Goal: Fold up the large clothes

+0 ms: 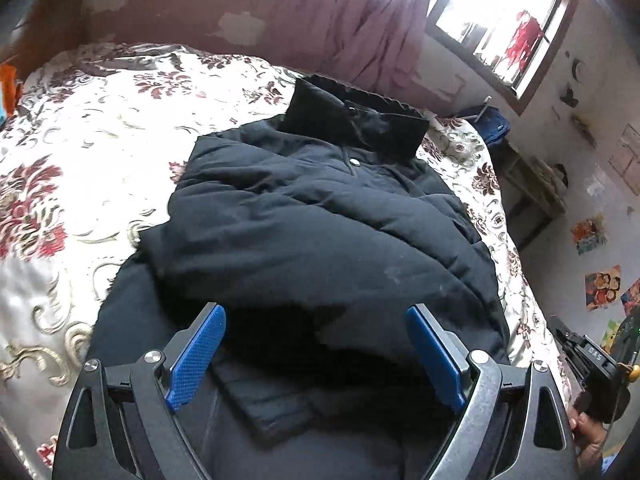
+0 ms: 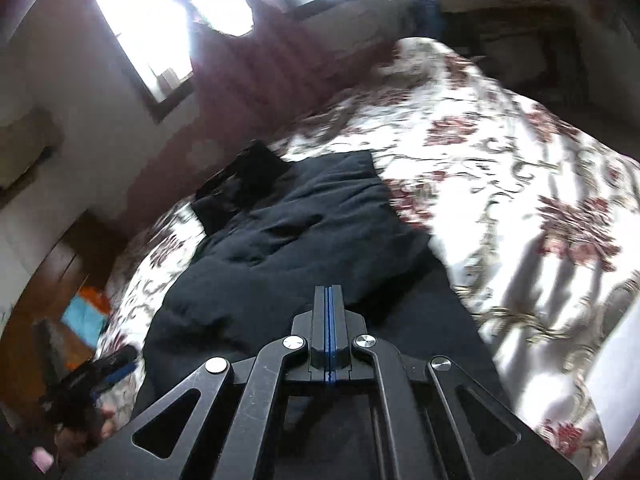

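A dark navy padded jacket [image 1: 320, 216] lies on the bed, collar [image 1: 356, 116] at the far end, with one side folded over the middle. My left gripper [image 1: 316, 312] hovers open over the jacket's near part; its blue pads [image 1: 196, 356] stand wide apart with nothing pressed between them. In the right wrist view the same jacket [image 2: 304, 240] lies ahead. My right gripper [image 2: 329, 290] is shut above the jacket's near end, its pads meeting, and no cloth shows between them. The right gripper [image 1: 592, 364] also shows at the left view's right edge, held by a hand.
A white bedspread with red flowers [image 1: 100, 152] covers the bed [image 2: 500, 168] around the jacket. A purple curtain [image 1: 352, 28] hangs by a bright window [image 1: 500, 20]. A blue item and shelves [image 1: 532, 184] stand beyond the bed. A wooden floor with coloured things [image 2: 80, 304] lies beside it.
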`<control>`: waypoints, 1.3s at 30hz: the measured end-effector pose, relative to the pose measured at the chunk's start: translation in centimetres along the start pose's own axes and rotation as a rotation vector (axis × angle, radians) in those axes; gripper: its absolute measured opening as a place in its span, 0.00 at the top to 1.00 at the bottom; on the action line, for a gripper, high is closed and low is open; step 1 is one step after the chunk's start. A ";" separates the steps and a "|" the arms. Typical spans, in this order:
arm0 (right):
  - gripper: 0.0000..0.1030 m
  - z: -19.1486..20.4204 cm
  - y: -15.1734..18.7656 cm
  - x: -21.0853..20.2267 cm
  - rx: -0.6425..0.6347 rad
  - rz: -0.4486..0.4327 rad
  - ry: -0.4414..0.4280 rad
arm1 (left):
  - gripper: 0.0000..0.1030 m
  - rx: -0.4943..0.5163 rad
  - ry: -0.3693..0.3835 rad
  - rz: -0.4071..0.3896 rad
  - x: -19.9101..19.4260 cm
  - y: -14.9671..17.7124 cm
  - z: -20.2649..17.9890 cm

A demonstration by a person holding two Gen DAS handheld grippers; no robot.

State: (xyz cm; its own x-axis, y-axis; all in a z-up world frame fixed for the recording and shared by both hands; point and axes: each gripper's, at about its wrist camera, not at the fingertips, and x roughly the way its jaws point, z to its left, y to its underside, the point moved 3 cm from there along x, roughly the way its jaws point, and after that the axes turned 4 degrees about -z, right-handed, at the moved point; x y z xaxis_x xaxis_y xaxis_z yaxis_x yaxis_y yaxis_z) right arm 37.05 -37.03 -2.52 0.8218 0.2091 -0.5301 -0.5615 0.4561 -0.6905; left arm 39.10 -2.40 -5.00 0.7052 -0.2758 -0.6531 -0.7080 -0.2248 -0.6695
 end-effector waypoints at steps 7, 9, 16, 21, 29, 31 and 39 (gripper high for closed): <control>0.97 4.3 4.4 4.1 -0.183 0.194 -0.050 | 0.11 0.040 0.020 0.012 2.7 -0.2 -1.3; 0.97 4.6 5.7 5.7 -0.242 0.238 -0.002 | 0.09 0.070 0.006 0.041 4.0 0.2 -1.4; 0.97 2.8 6.7 6.8 -0.171 0.208 -0.032 | 0.00 0.096 0.000 0.127 7.7 2.3 -0.6; 0.51 2.5 6.8 3.2 -0.095 0.166 -0.021 | 0.00 0.077 -0.001 0.116 7.2 2.5 -0.4; 0.20 3.5 7.5 -6.5 -0.083 0.079 0.043 | 0.00 -0.087 0.018 0.133 0.2 4.0 0.1; 0.18 3.9 7.6 -8.9 -0.097 0.068 0.063 | 0.00 -0.057 -0.001 0.137 -1.5 4.6 -0.4; 0.11 5.2 9.6 -16.6 -0.142 0.060 0.145 | 0.00 0.096 -0.073 0.112 -10.3 7.9 -2.1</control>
State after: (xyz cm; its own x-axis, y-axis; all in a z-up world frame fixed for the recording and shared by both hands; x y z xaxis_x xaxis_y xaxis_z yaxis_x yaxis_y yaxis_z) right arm 18.49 -31.64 2.17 0.7695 0.1006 -0.6307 -0.6255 0.3180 -0.7124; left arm 26.15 -3.24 -2.79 0.6257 -0.2245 -0.7471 -0.7777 -0.1049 -0.6198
